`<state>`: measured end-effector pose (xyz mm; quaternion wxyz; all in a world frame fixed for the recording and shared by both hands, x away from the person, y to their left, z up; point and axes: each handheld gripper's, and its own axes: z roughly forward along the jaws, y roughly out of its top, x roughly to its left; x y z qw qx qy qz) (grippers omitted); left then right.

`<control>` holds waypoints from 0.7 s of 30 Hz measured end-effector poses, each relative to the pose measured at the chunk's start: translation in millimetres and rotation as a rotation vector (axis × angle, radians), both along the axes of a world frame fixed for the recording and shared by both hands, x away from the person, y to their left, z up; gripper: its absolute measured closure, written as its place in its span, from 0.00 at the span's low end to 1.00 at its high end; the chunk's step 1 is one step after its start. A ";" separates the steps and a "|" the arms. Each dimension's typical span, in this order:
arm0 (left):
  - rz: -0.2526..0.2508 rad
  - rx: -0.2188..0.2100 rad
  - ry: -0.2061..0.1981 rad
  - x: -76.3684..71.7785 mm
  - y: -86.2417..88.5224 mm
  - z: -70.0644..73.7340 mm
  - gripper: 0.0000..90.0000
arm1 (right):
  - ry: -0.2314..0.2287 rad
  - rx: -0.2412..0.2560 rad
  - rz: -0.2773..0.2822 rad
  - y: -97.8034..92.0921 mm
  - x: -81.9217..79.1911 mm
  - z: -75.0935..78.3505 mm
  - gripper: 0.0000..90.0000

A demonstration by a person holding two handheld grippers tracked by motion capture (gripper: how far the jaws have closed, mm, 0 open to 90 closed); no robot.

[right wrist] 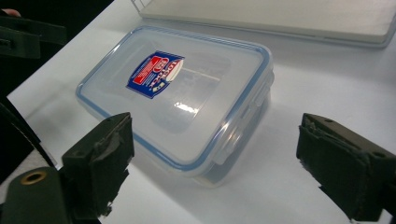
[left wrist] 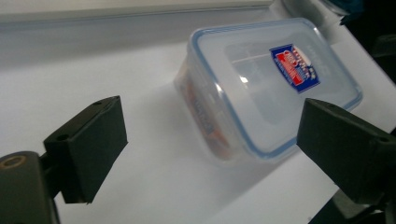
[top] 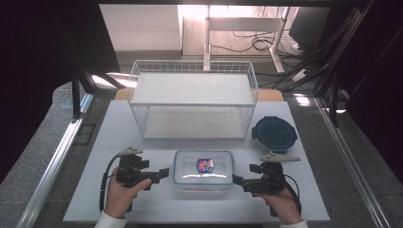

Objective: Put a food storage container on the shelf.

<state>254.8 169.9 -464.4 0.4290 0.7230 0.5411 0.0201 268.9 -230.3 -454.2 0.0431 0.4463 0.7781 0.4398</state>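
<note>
White counter [top: 142,199] carries a clear lidded container [top: 203,170] near the middle of its near edge, flanked by the left claw [top: 164,173] and right claw [top: 236,180], both spread wide and holding nothing. This looks like the approach before a two-sided grasp; next, each claw should close in squarely on a short end.

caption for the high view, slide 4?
Two open grippers, left and right, flank a clear lidded container before a wire shelf.

Right hand-held gripper [right wrist: 212,161] jaws spread wide, near end of lidded clear container [right wrist: 180,95] between them on white counter [right wrist: 317,93].
</note>
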 end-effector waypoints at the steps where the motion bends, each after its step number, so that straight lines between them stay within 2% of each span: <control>1: 0.000 0.000 0.000 0.0 0.0 0.0 0.09 | 0.009 0.004 -0.004 0.5 4.0 -2.2 0.11; 2: -0.011 -0.020 0.019 8.1 -3.5 -1.6 0.09 | 0.022 0.008 -0.009 1.2 7.7 -4.2 0.11; 3: -0.011 -0.020 0.019 8.1 -3.5 -1.6 0.09 | 0.022 0.008 -0.009 1.2 7.7 -4.2 0.11; 4: -0.016 -0.038 0.030 12.7 -4.9 -2.5 0.09 | 0.043 0.013 -0.015 3.9 14.4 -8.2 0.11; 6: -0.012 -0.083 0.049 21.6 -6.3 -6.6 0.09 | 0.053 0.029 -0.018 7.0 18.3 -9.8 0.11; 8: -0.012 -0.089 0.055 23.5 -6.6 -8.2 0.09 | 0.072 0.045 -0.013 10.6 22.4 -10.8 0.10; 9: -0.016 -0.107 0.072 27.6 -9.6 -13.2 0.09 | 0.076 0.049 -0.014 12.4 24.7 -11.5 0.10; 13: -0.032 -0.097 0.092 32.9 -16.1 -22.5 0.08 | 0.101 0.083 -0.017 15.2 32.0 -15.7 0.10; 15: -0.037 -0.095 0.096 34.6 -18.2 -26.9 0.09 | 0.127 0.099 -0.028 16.7 34.9 -21.1 0.09; 16: -0.044 -0.124 0.115 37.0 -19.2 -33.2 0.10 | 0.149 0.109 -0.035 18.6 35.6 -28.6 0.09; 17: -0.044 -0.124 0.115 37.0 -19.2 -33.2 0.10 | 0.149 0.109 -0.035 18.6 35.6 -28.6 0.09; 18: -0.051 -0.134 0.136 39.6 -20.6 -38.5 0.10 | 0.168 0.120 -0.030 20.2 36.4 -33.8 0.08; 20: -0.047 -0.118 0.131 41.2 -21.8 -40.8 0.11 | 0.174 0.122 -0.030 20.9 37.5 -35.4 0.08; 21: -0.047 -0.123 0.132 41.8 -21.8 -41.5 0.11 | 0.172 0.125 -0.031 20.8 38.0 -35.5 0.08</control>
